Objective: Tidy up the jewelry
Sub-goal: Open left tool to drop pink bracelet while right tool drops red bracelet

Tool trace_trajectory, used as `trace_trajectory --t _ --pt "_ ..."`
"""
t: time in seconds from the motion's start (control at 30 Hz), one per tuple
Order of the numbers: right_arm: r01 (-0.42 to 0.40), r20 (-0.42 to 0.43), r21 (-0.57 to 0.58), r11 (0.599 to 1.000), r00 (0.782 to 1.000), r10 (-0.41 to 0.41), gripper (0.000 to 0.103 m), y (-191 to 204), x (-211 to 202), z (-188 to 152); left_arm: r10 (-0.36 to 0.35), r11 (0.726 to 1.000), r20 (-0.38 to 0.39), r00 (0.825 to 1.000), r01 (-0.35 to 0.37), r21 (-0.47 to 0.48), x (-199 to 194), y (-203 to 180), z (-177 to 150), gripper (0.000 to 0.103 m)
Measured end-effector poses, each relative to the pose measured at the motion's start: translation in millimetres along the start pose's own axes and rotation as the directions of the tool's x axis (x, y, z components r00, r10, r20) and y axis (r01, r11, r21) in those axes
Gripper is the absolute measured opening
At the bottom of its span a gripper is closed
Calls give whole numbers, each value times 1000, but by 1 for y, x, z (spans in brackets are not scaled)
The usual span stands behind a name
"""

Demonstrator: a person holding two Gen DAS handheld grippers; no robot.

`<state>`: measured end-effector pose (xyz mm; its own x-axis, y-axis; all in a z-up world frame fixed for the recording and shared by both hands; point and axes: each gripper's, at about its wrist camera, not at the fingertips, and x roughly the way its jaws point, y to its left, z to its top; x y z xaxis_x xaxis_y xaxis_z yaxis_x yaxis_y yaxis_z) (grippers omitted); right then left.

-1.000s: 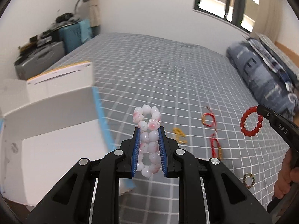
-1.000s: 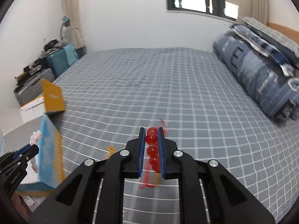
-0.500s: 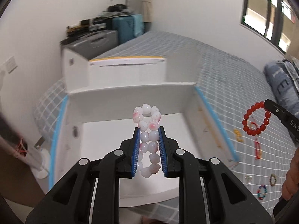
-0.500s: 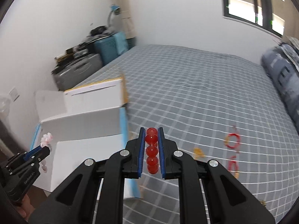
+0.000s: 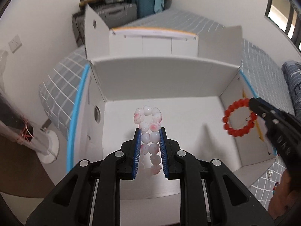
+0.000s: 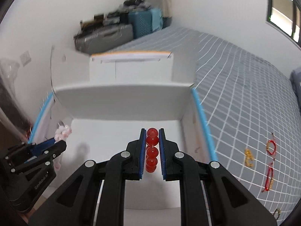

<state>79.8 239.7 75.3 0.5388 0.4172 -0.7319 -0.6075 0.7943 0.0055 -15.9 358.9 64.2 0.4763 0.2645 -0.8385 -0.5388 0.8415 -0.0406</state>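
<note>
left hand-held gripper [image 5: 150, 131]: clamped, level | right hand-held gripper [image 6: 152, 132]: clamped, level

Two hand-held grippers, left [image 5: 150, 138] and right [image 6: 152, 144]. One white box [image 5: 161, 79]. Two bead bracelets: one pink-white [image 5: 148, 124], one red [image 5: 238, 119]. Two suitcases: grey [image 6: 105, 35], blue [image 6: 144, 23].

luggage [image 6: 105, 32]: blurred | beaded ring [image 6: 277, 213] on bed: cut by lower right picture edge, too small to tell | pink bracelet [image 5: 150, 137]: lower part hidden between pads
</note>
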Motion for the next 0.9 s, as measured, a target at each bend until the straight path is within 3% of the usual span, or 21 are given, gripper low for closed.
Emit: trace_trajectory --t 0.1,0.33,0.43,0.83,0.9 --pt "-8 -72 -5 1000 997 7 12 6 21 2 -18 1000 -68 998 19 8 18 2 9 19" --pt "-3 -231 21 1000 973 8 12 -1 59 3 44 999 -184 982 -41 20 54 7 26 19" --pt "6 -254 21 1000 967 0 12 -1 68 1 14 1000 -243 970 -13 5 67 8 24 20" --pt "-1 -291 29 1000 957 10 14 -1 73 1 43 999 -244 969 -42 10 70 12 24 23" --pt "-9 -280 39 999 960 20 32 -1 67 3 40 999 -234 972 -38 9 65 9 23 33"
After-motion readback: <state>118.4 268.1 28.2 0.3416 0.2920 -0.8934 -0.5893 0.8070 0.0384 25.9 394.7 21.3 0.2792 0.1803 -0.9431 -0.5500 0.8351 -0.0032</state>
